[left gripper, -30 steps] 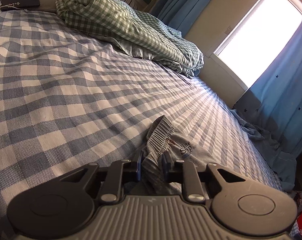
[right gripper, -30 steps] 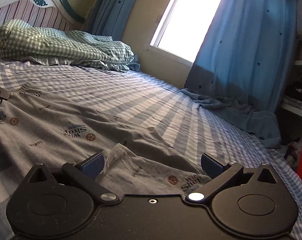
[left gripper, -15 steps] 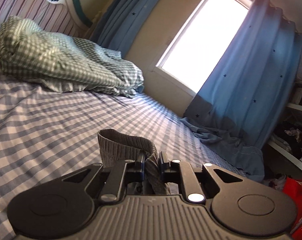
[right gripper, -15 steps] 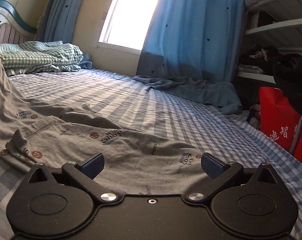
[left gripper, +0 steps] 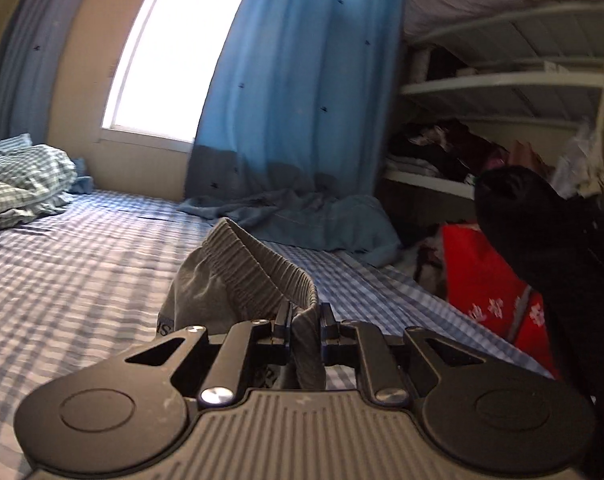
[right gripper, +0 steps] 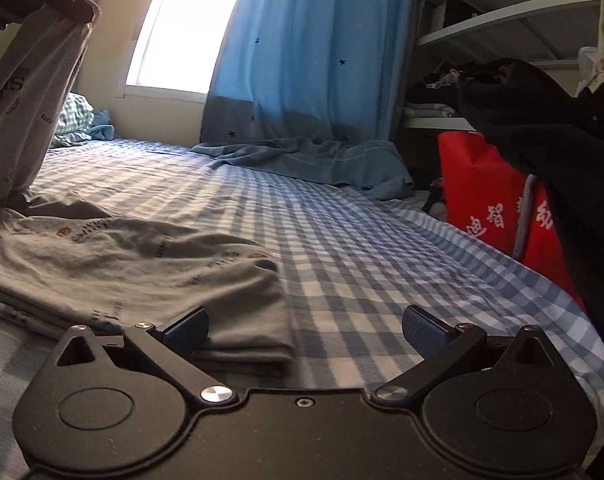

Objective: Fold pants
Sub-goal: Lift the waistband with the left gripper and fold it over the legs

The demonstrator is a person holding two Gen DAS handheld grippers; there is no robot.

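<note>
Left wrist view
Left gripper [left gripper: 305, 322]: jaws nearly together, pads clamped on a gathered fold of grey cloth.
Pants [left gripper: 237, 280]: grey; the ribbed elastic waistband arches up from the jaws, lifted above the bed, with a printed panel hanging to the left.
Bed [left gripper: 73, 276]: blue-and-white checked sheet, lit in stripes from the window [left gripper: 161, 48].
Quilt [left gripper: 17, 184]: green check, bunched at far left on the bed.
Curtain [left gripper: 302, 92]: blue with small dark stars — its hem lies pooled on the bed's far edge.
Bag [left gripper: 486, 280]: red with white characters, beside the bed at right.
Sleeve [left gripper: 550, 248]: black, blurred, crossing the right edge in front of the shelves [left gripper: 502, 84].

Right wrist view
Right gripper [right gripper: 305, 326]: jaws spread wide, blue pads apart; nothing gripped. The left pad sits just over the cloth's near corner; whether it touches cannot be told.
Pants [right gripper: 133, 264]: one part lies flat on the sheet [right gripper: 362, 248], its folded corner between the pads — the rest rises in a taut sheet at upper left to the left gripper [right gripper: 67, 2], seen there pinching the waistband.
Curtain [right gripper: 314, 60]: hem spread on the bed beyond the pants.
Bag [right gripper: 494, 196]: at the bed's right side, partly behind the sleeve [right gripper: 562, 152].
</note>
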